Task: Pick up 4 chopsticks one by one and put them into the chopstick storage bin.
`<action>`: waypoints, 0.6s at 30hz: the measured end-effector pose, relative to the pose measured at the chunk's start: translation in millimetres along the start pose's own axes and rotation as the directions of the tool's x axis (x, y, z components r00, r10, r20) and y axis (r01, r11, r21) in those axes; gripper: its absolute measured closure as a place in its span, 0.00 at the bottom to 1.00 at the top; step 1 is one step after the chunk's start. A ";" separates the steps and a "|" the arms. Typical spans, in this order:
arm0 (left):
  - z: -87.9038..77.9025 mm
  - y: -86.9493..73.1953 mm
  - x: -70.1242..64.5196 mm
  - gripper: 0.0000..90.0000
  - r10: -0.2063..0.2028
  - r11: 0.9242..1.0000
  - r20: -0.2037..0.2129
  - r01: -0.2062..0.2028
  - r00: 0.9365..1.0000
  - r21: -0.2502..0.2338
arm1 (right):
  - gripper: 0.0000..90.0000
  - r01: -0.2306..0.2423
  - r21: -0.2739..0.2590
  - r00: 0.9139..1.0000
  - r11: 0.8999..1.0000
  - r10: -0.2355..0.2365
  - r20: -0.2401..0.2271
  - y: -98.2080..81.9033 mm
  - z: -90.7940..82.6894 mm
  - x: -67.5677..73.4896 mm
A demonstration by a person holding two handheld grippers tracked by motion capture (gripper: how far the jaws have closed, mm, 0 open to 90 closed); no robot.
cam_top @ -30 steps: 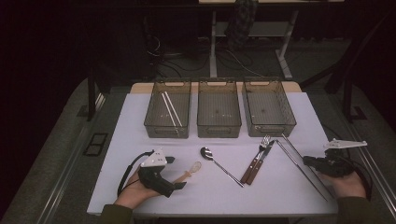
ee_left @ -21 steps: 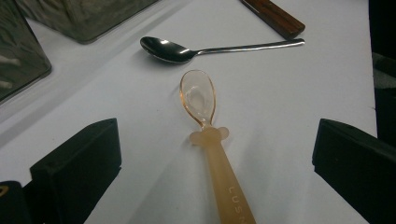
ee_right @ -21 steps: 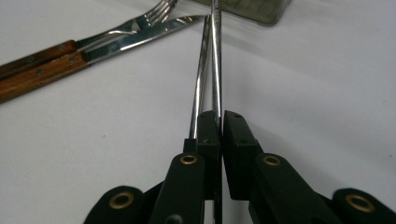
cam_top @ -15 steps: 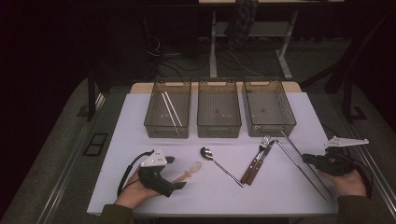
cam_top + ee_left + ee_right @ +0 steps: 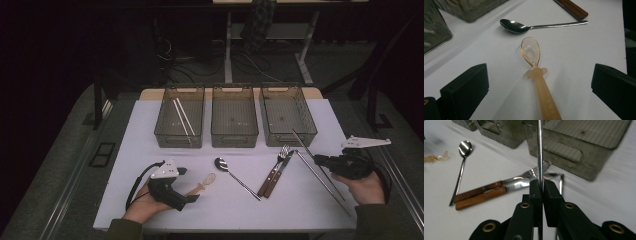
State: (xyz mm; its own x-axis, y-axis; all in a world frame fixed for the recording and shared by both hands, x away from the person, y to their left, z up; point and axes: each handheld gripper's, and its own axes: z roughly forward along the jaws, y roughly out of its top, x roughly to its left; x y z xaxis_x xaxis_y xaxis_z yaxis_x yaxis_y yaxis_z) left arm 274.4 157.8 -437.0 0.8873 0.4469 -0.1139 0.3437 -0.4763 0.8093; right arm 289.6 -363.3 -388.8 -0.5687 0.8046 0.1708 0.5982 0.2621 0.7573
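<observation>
My right gripper (image 5: pixel 320 160) (image 5: pixel 541 183) is shut on a thin metal chopstick (image 5: pixel 302 142) (image 5: pixel 540 150), lifted off the table, its far end pointing at the right bin (image 5: pixel 287 112) (image 5: pixel 574 147). A second metal chopstick (image 5: pixel 322 180) lies on the white table beside it. My left gripper (image 5: pixel 191 198) (image 5: pixel 541 78) rests open at the front left. The handle of a translucent orange plastic spoon (image 5: pixel 204 183) (image 5: pixel 534 65) lies between its wide-apart jaws, untouched. A metal spoon (image 5: pixel 235 175) (image 5: pixel 516 26) lies just beyond it.
Three grey bins stand in a row at the back; the left bin (image 5: pixel 179 120) holds two white chopsticks, and the middle bin (image 5: pixel 234 117) stands beside it. A wooden-handled fork (image 5: pixel 277 162) and knife (image 5: pixel 272 182) lie together mid-table.
My right gripper has risen with the metal chopstick, whose far end has swung up toward the right bin. The left gripper and the spoons have not moved.
</observation>
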 end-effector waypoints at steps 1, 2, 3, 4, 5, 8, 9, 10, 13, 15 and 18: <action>-0.1 0.0 0.0 0.00 0.000 1.000 0.000 0.000 1.000 0.000 | 0.95 0.004 -0.002 1.000 1.000 -0.004 -0.006 3.2 2.2 2.6; -0.2 -0.1 0.1 0.00 0.000 1.000 0.000 0.000 1.000 -0.001 | 0.95 0.006 -0.001 1.000 1.000 -0.006 -0.011 6.8 4.6 5.6; -0.2 -0.1 0.1 0.00 -0.002 1.000 0.000 0.002 1.000 -0.003 | 0.95 0.013 0.000 1.000 1.000 -0.013 -0.015 10.5 7.2 8.7; -0.2 -0.1 0.2 0.00 -0.002 1.000 0.000 0.002 1.000 -0.003 | 0.95 0.018 -0.001 1.000 1.000 -0.018 -0.021 14.2 9.7 11.9; -0.3 0.0 0.2 0.00 -0.002 1.000 0.001 0.002 1.000 -0.003 | 0.95 0.021 -0.004 0.999 1.000 -0.021 -0.026 18.0 12.6 15.2; -0.8 0.0 0.3 0.00 0.000 1.000 0.003 0.000 1.000 -0.003 | 0.95 0.037 -0.003 0.999 0.999 -0.037 -0.039 28.6 21.5 25.0; -0.8 0.0 0.3 0.00 0.000 1.000 0.003 0.000 1.000 -0.006 | 0.95 0.039 -0.001 0.998 0.999 -0.039 -0.042 31.9 24.3 28.1; -0.8 0.0 0.3 0.00 -0.001 1.000 0.004 0.001 1.000 -0.007 | 0.95 0.046 0.000 0.998 0.999 -0.046 -0.045 35.1 27.1 31.0; -0.9 -0.2 0.6 0.00 -0.001 1.000 0.007 0.001 1.000 -0.008 | 0.95 0.060 0.007 0.997 0.998 -0.059 -0.053 45.2 33.6 40.0; -0.9 -0.1 0.9 0.00 -0.003 1.000 0.006 0.003 1.000 -0.010 | 0.95 0.069 0.005 0.996 0.998 -0.068 -0.060 52.7 37.2 45.4; -1.2 0.1 0.8 0.00 -0.004 1.000 0.006 0.004 1.000 -0.014 | 0.95 0.077 0.000 0.995 0.997 -0.076 -0.066 65.1 42.6 53.6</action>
State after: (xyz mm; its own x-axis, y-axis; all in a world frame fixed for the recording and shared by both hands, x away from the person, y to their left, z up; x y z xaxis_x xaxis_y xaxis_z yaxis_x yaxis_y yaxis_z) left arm 274.8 159.1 -436.3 0.8878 0.4440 -0.1210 0.3432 -0.4635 0.8169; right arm 322.1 -280.3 -357.2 -0.6490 0.7450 0.1538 0.5529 0.3231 0.7681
